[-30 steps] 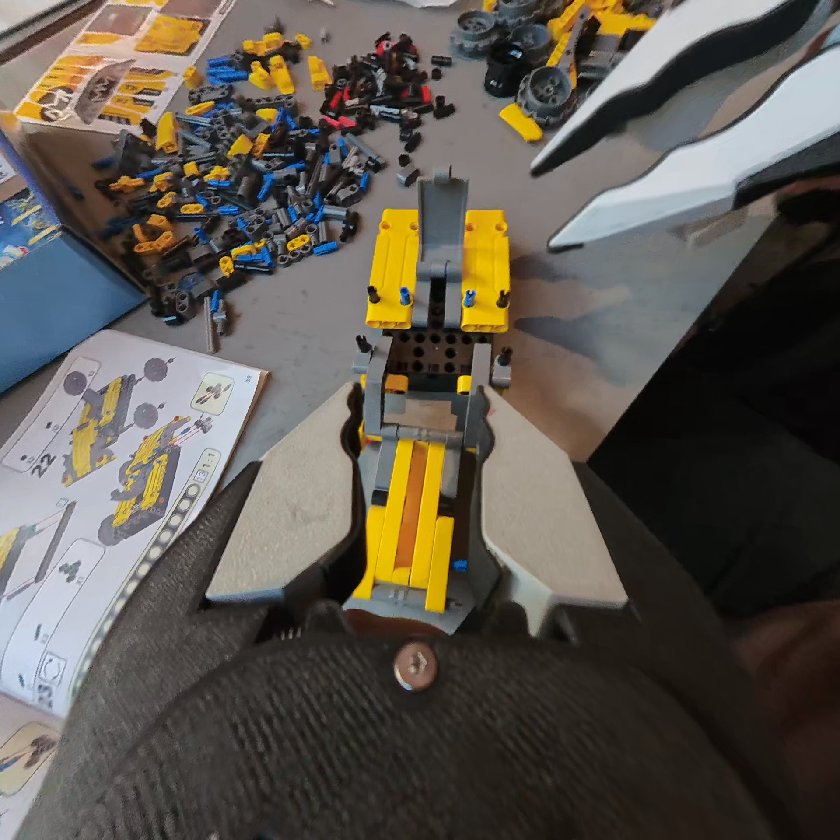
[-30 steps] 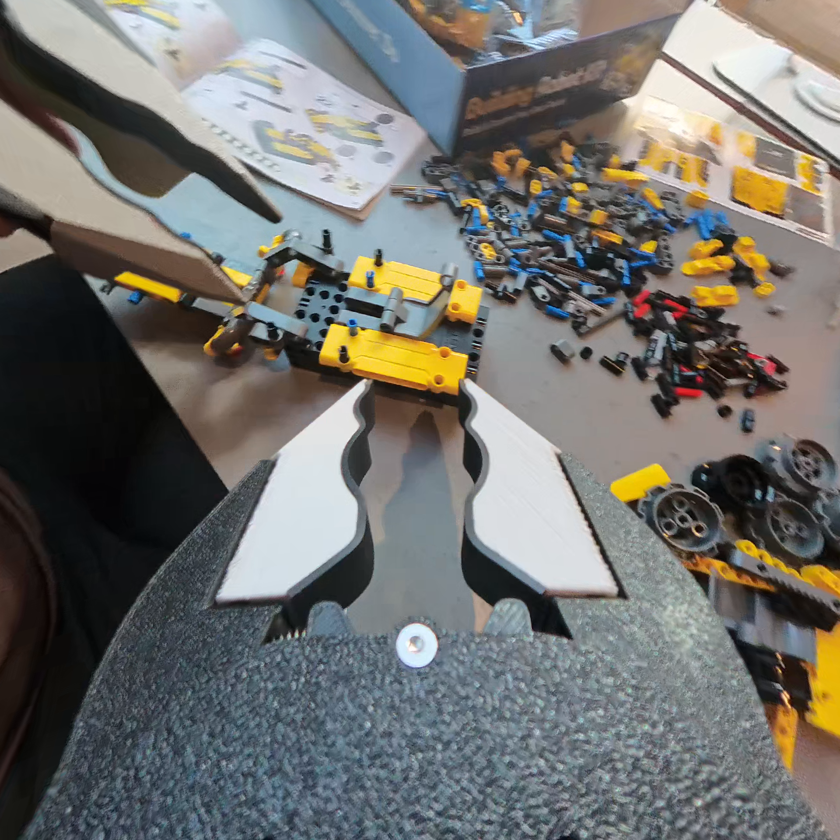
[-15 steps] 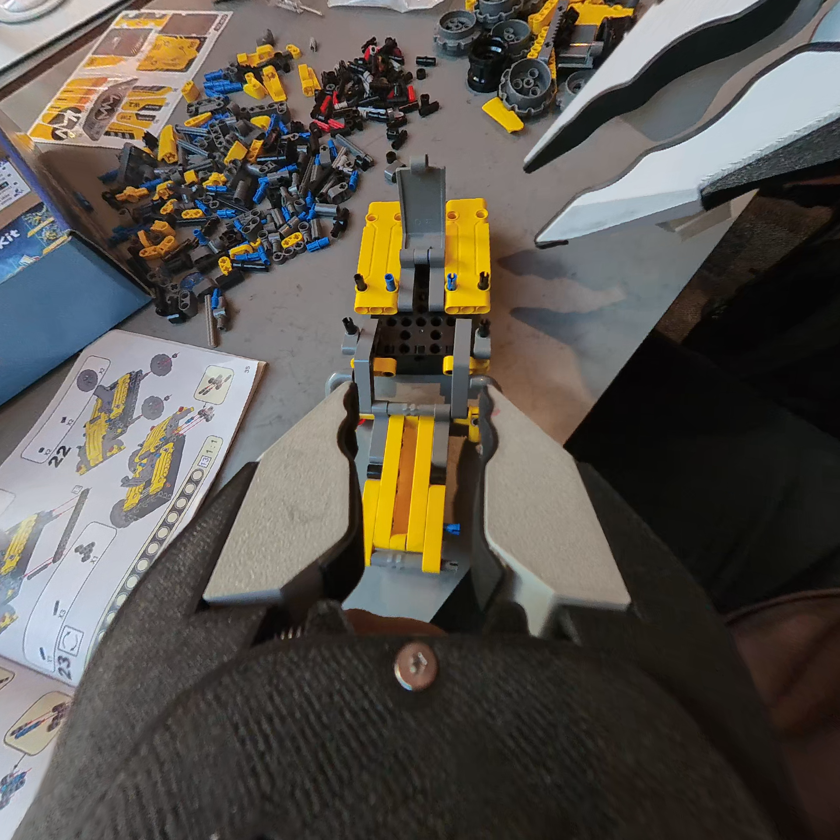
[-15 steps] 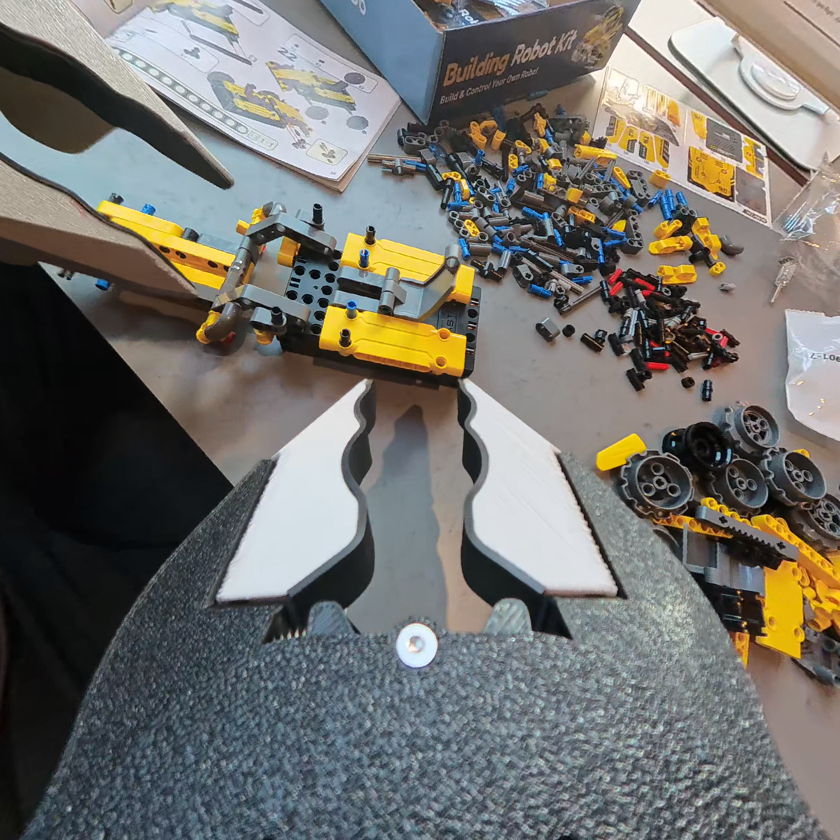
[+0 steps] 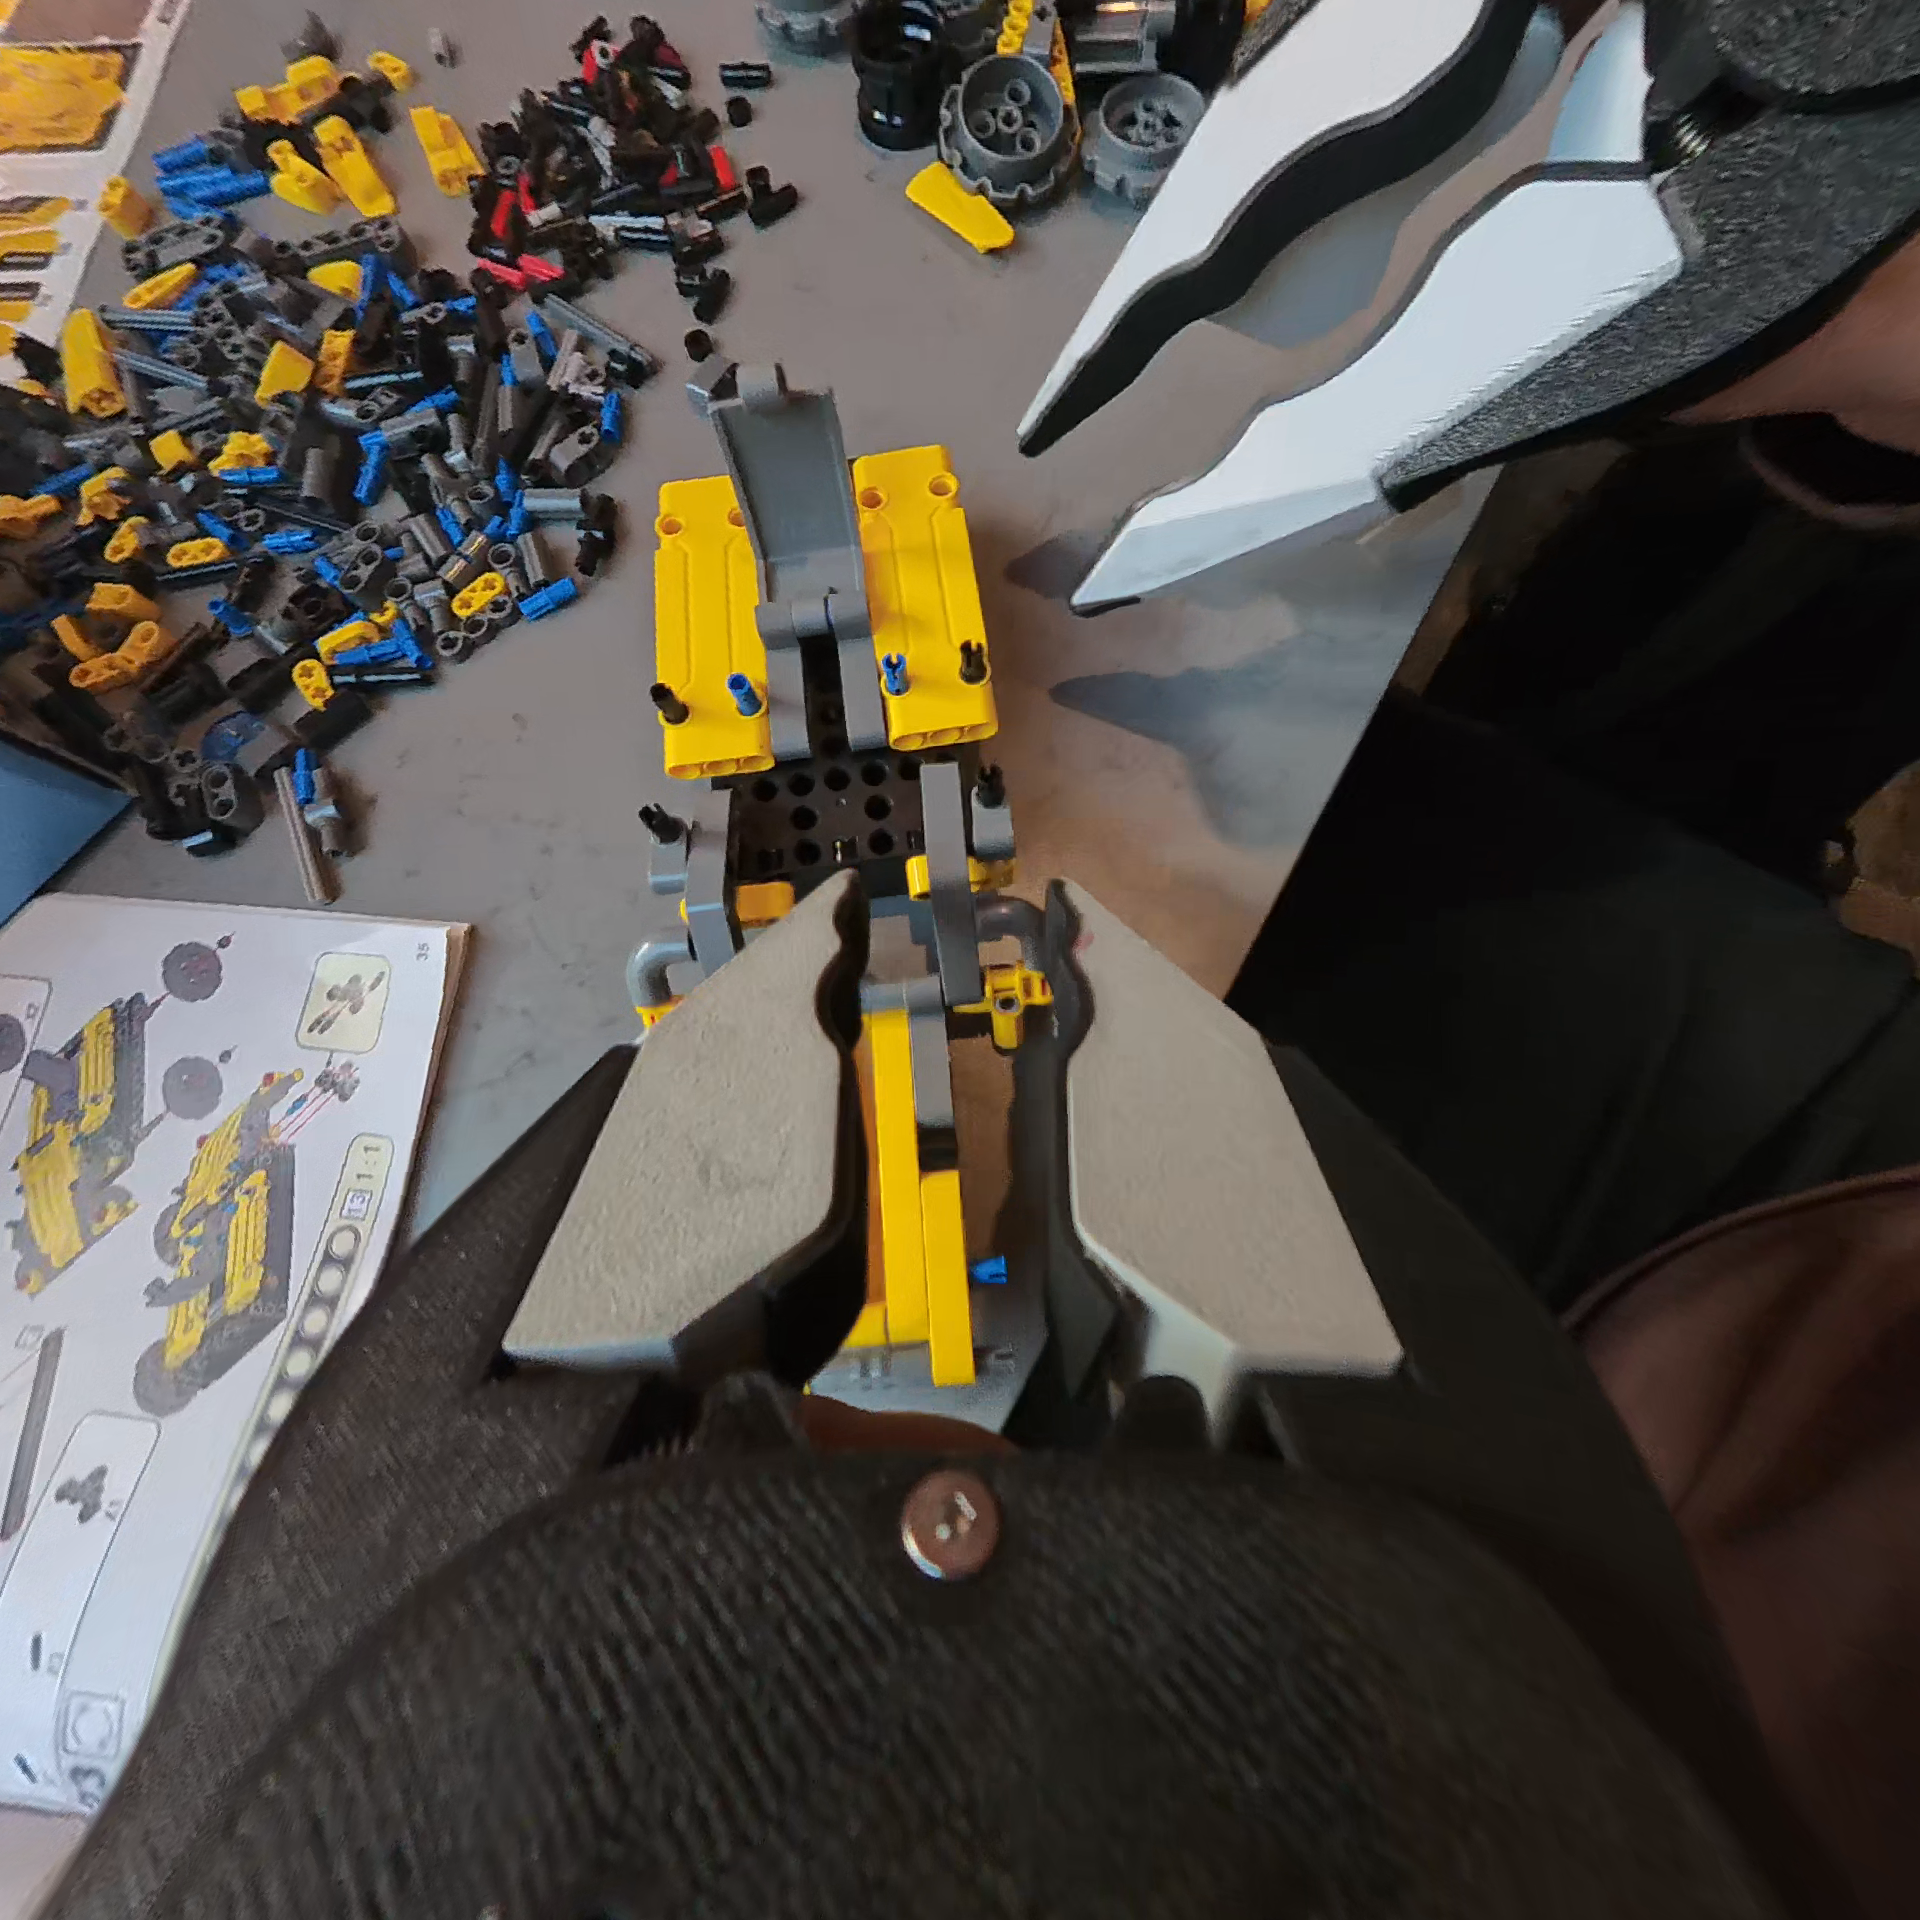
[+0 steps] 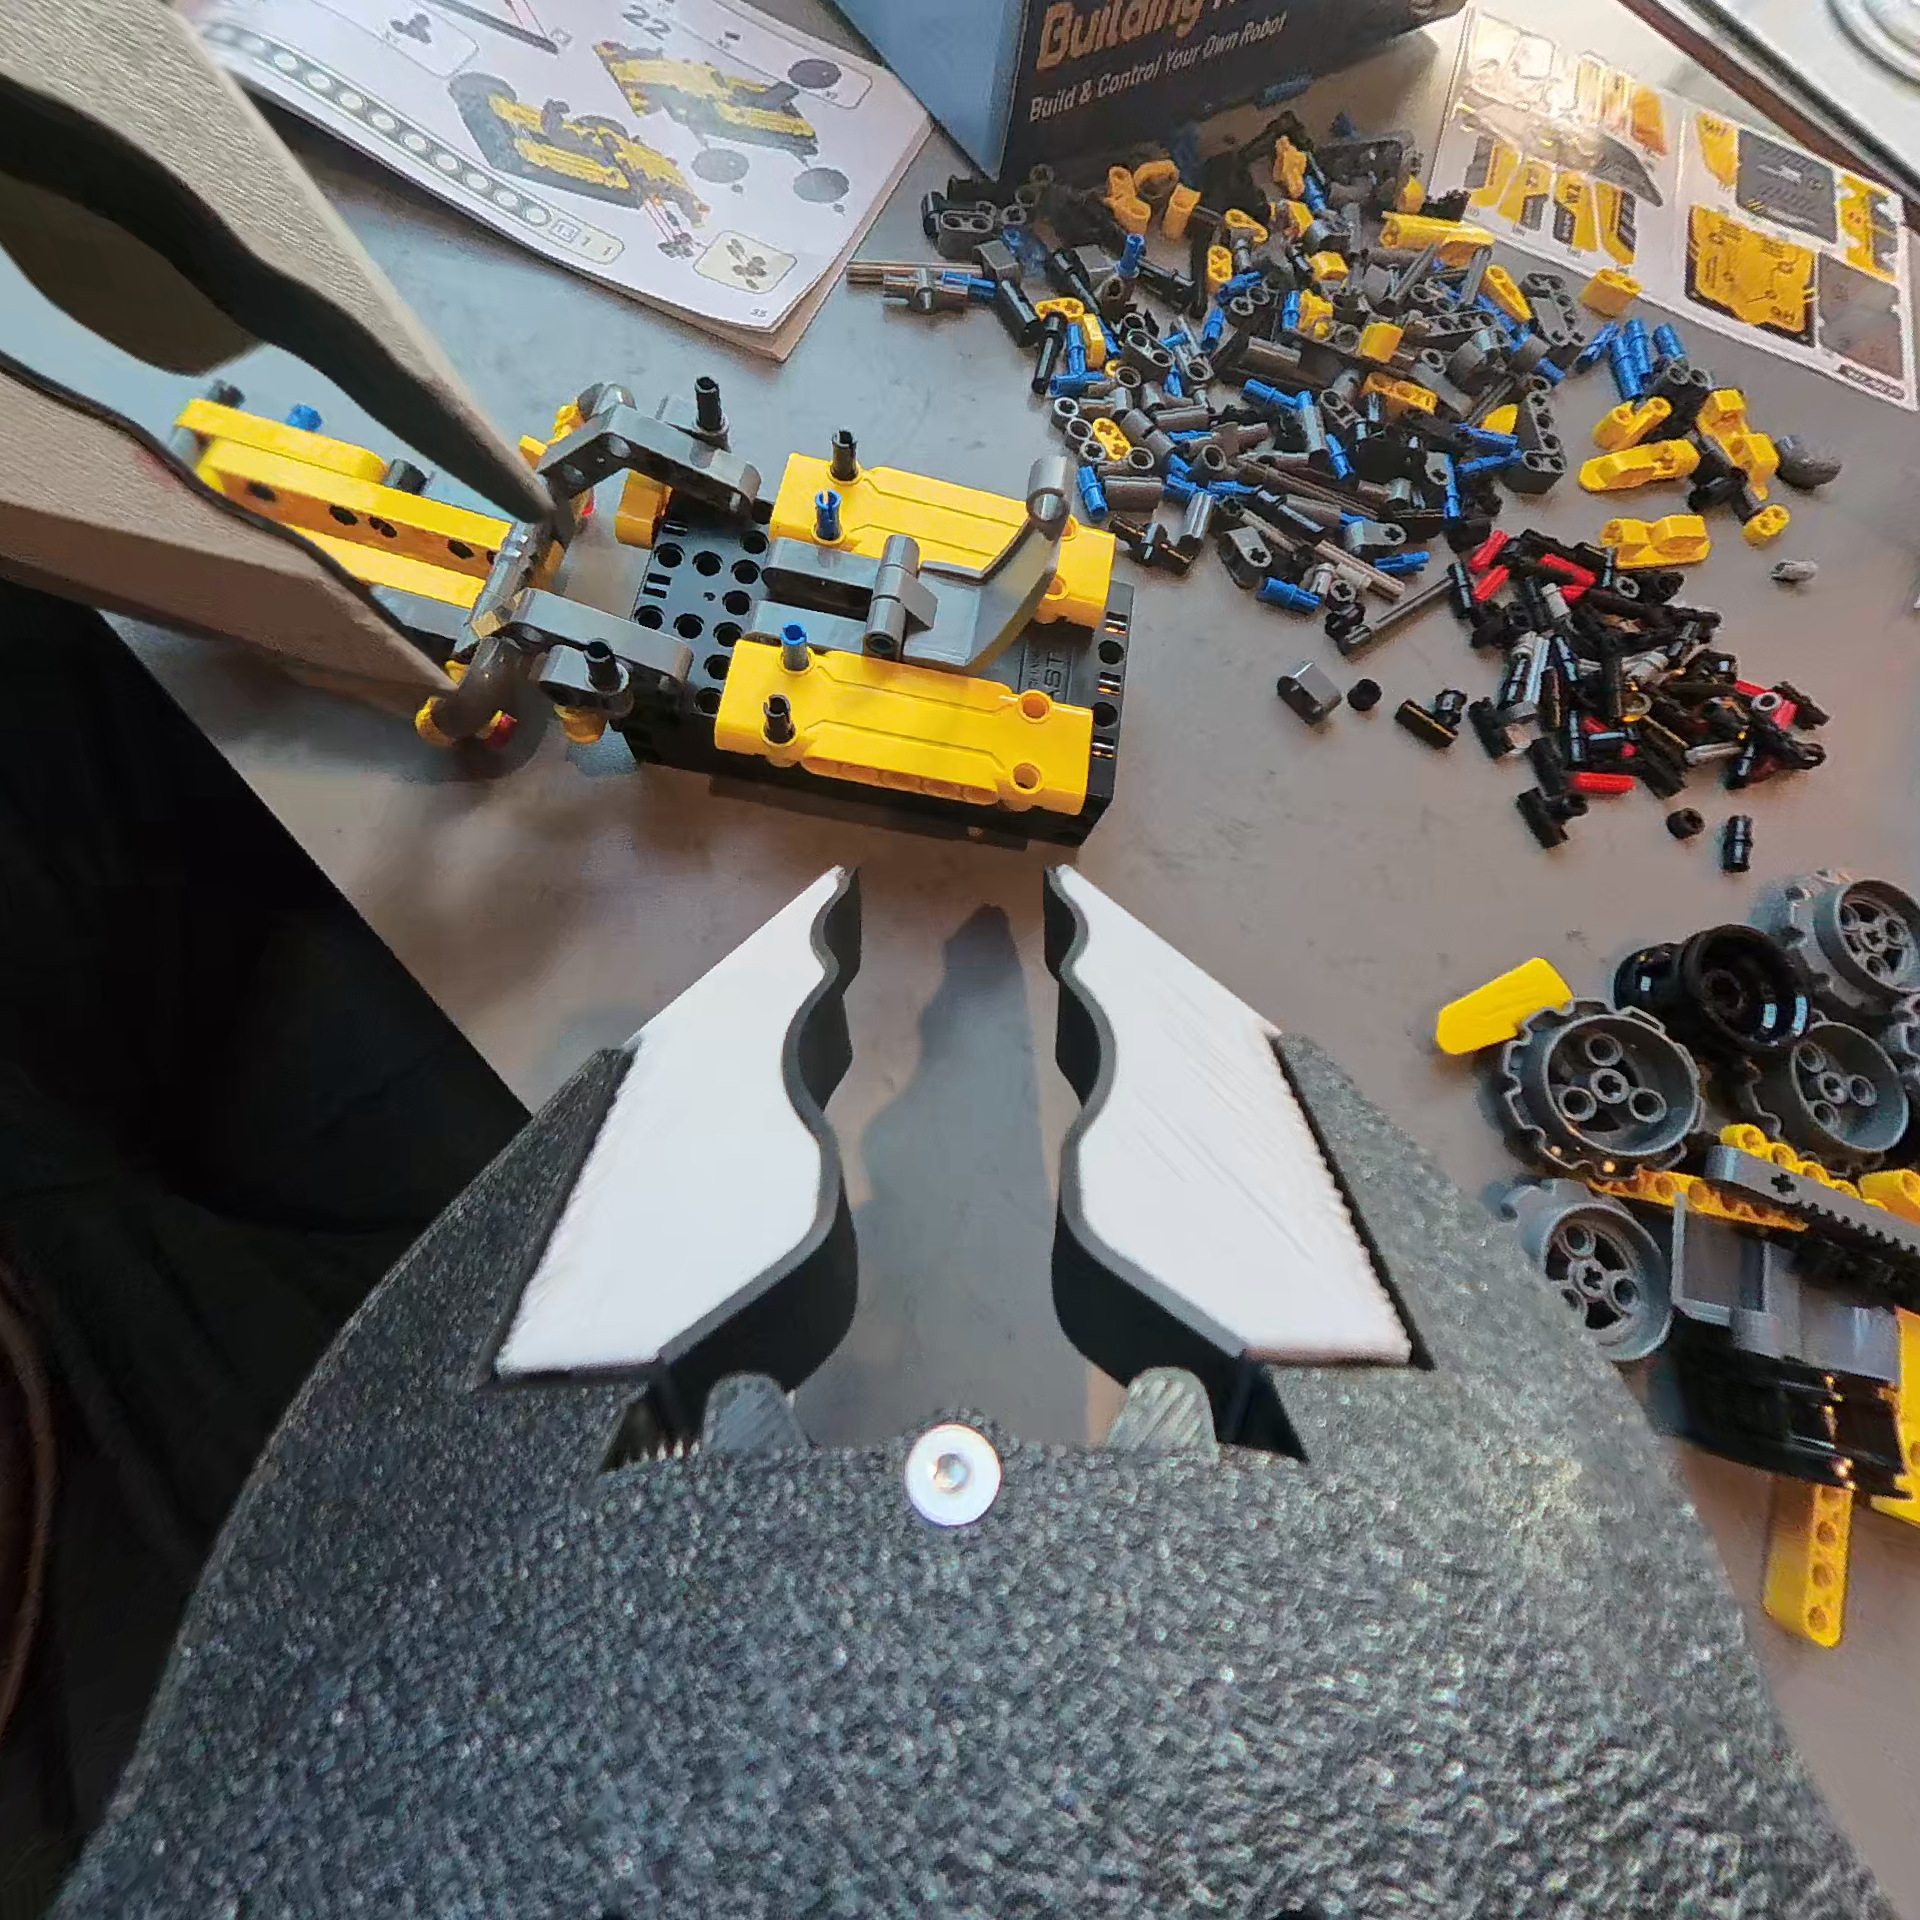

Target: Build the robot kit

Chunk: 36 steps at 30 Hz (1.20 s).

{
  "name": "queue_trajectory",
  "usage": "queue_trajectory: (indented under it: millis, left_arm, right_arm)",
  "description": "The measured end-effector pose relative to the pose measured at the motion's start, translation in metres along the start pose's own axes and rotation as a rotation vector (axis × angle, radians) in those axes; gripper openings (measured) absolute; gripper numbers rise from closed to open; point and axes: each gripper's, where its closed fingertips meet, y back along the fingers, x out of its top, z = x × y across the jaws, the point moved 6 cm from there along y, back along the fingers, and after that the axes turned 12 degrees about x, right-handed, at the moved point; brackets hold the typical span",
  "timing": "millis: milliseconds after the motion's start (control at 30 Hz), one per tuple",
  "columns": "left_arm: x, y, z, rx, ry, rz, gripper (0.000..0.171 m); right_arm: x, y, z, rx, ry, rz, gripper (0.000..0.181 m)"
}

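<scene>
Two grippers work over one part-built yellow-and-grey brick model (image 6: pixel 852 623) lying on the grey table (image 6: pixel 1247 883), near its front edge. Left gripper (image 5: pixel 951 914): fingers straddle the model's narrow yellow beam end; the left finger looks pressed to it, a gap shows on the right side, so a firm grip cannot be confirmed. Model's long axis runs straight ahead along the left fingers. Right gripper (image 6: pixel 951 883): jaws parted, empty, tips just short of the model's broad side, square to that axis. Left gripper is nearer. Loose parts pile (image 6: pixel 1403 416) and wheels (image 6: pixel 1683 1049) lie beyond.
</scene>
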Motion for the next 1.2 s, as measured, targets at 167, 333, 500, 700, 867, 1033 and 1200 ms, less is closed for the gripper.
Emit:
queue_trajectory:
  millis: [167,333,500,700,867,1033,1200]
  left_arm:
    - [0.006,-0.013,-0.001,-0.050,-0.040,-0.057,0.021]
    - [0.004,-0.013,-0.003,-0.085,-0.010,-0.048,0.015]
    - [0.003,-0.001,-0.012,-0.071,0.067,0.029,0.015]
    - [-0.008,-0.002,-0.011,-0.127,0.104,0.041,0.015]
    - [-0.009,-0.001,-0.012,-0.112,0.093,0.047,0.015]
    - [-0.013,0.000,-0.016,-0.104,0.059,0.054,0.014]
    - [-0.015,-0.001,-0.015,-0.121,0.048,0.087,0.014]
  right_arm:
    - [0.000,-0.003,-0.005,0.042,0.010,0.006,0.032]
    - [0.001,-0.014,-0.025,0.132,0.079,0.009,0.033]
    - [0.006,-0.025,-0.036,0.127,0.129,0.012,0.033]
    - [0.012,-0.032,-0.043,0.121,0.236,0.044,0.032]
    - [0.017,-0.027,-0.040,0.026,0.333,0.063,0.033]
    - [0.018,-0.020,-0.042,0.013,0.467,0.090,0.042]
    - [0.018,-0.031,-0.048,-0.080,0.739,0.051,0.040]
